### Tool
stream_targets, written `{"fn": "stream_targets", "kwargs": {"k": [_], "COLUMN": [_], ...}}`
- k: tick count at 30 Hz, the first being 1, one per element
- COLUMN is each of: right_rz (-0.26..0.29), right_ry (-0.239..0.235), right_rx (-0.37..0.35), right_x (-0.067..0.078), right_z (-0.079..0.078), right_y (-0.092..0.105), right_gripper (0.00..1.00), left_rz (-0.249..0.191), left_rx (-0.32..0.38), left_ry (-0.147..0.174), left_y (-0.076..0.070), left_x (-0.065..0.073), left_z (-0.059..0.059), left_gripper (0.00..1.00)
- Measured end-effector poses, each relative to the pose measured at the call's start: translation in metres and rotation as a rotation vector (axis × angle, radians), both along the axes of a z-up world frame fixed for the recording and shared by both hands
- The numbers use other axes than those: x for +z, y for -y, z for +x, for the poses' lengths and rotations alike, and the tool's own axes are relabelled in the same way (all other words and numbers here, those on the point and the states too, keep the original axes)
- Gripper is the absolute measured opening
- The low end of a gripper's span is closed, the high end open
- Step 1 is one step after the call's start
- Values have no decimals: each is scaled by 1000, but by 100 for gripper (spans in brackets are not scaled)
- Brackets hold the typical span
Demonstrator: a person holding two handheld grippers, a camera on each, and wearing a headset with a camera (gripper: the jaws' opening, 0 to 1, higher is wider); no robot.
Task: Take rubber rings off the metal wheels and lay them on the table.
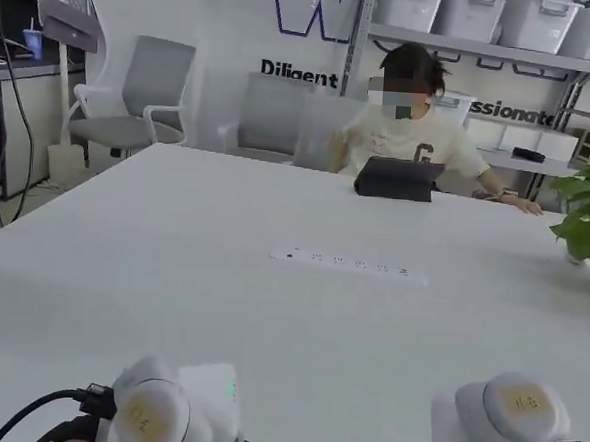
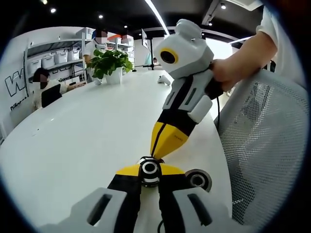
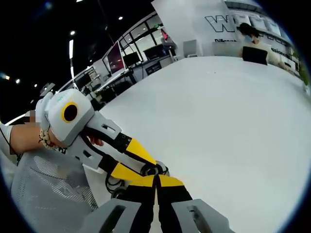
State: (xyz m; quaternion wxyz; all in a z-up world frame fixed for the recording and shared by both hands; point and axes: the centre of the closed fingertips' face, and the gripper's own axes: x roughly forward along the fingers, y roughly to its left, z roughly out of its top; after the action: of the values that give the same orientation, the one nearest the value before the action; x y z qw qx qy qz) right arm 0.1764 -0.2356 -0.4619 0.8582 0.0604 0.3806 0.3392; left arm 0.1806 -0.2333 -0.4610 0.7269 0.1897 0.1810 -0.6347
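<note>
Left gripper (image 2: 149, 176) on wheel (image 2: 149, 170) (black-ringed, silver centre)

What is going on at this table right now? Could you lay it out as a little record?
Place: white table with a power strip at its middle
Left: left gripper shut on a metal wheel
Right: right gripper, jaws together, its tip meeting that wheel from the opposite side
Spare: second wheel lying on the table beside them, apart
Far side: seated person behind a dark tablet
Far right: potted plant
</note>
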Motion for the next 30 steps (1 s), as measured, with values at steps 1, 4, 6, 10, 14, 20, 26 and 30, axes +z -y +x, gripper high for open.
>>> {"fn": "stream_targets", "kwargs": {"k": [1,4,6,10,14,20,26,30], "right_rz": [-1,-6,-11,-27,-28,-42,-54,-59], "right_ry": [3,10,14,26,29,40,45,47], "right_rx": [2,9,12,25,27,21,22,18], "right_x": [0,1,1,1,1,-1,-2,-2], "right_z": [0,0,0,-1,0,2,3,3], "right_y": [-1,-1,-1,-2,-1,1,4,5], "right_gripper": [0,0,0,0,0,0,0,0], "left_rz": [1,-1,-3,4,10,12,10,10], "left_rx": [1,4,7,6,5,9,14,17], "left_ry": [1,-2,-5,-7,-3,-1,-1,0], "left_y": [0,0,0,0,0,1,1,1], "left_x": [0,0,0,0,0,0,0,0], "left_z": [0,0,0,0,0,1,2,2], "left_gripper": [8,8,8,7,8,8,8,8]}}
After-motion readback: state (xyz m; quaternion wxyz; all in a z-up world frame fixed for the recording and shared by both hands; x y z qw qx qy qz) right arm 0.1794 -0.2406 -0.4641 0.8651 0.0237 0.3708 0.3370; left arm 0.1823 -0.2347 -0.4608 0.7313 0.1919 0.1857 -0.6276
